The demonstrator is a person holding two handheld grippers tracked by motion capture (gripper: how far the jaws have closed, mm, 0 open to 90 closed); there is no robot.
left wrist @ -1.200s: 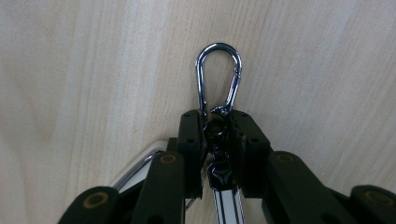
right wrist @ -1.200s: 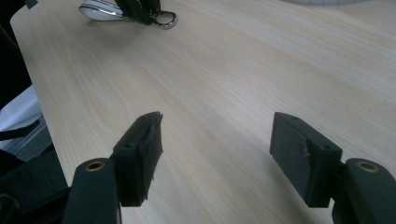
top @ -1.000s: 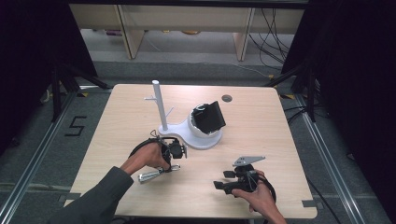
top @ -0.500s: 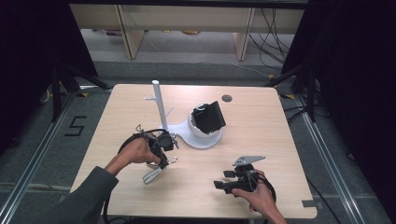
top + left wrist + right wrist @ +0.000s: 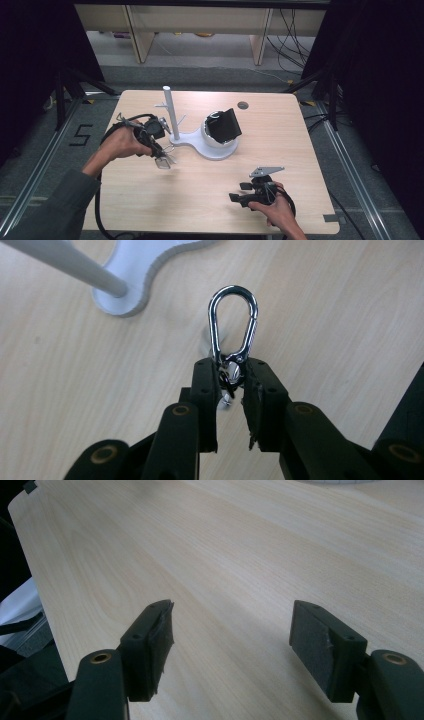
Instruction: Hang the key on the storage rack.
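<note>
A shiny silver carabiner (image 5: pixel 214 330) hangs lifted above the wooden table, and my left gripper (image 5: pixel 231 371) is shut on its small swivel end. From above, the left gripper (image 5: pixel 159 150) sits left of the white stand, with the carabiner (image 5: pixel 164 160) dangling below the jaws. The stand has a thin upright post (image 5: pixel 170 111) with small pegs and a flat white base (image 5: pixel 197 144). My right gripper (image 5: pixel 232 630) is open over bare wood with nothing between its pads. It rests low near the front edge (image 5: pixel 240 194).
A black boxy object (image 5: pixel 226 125) sits tilted on a white dome at the right end of the stand's base. A small round hole (image 5: pixel 243 105) lies in the table's far side. Bare tabletop (image 5: pixel 200 200) stretches between both hands.
My left hand has risen and moved away from the front edge toward the post, carrying the carabiner off the table. The right hand has stayed put.
</note>
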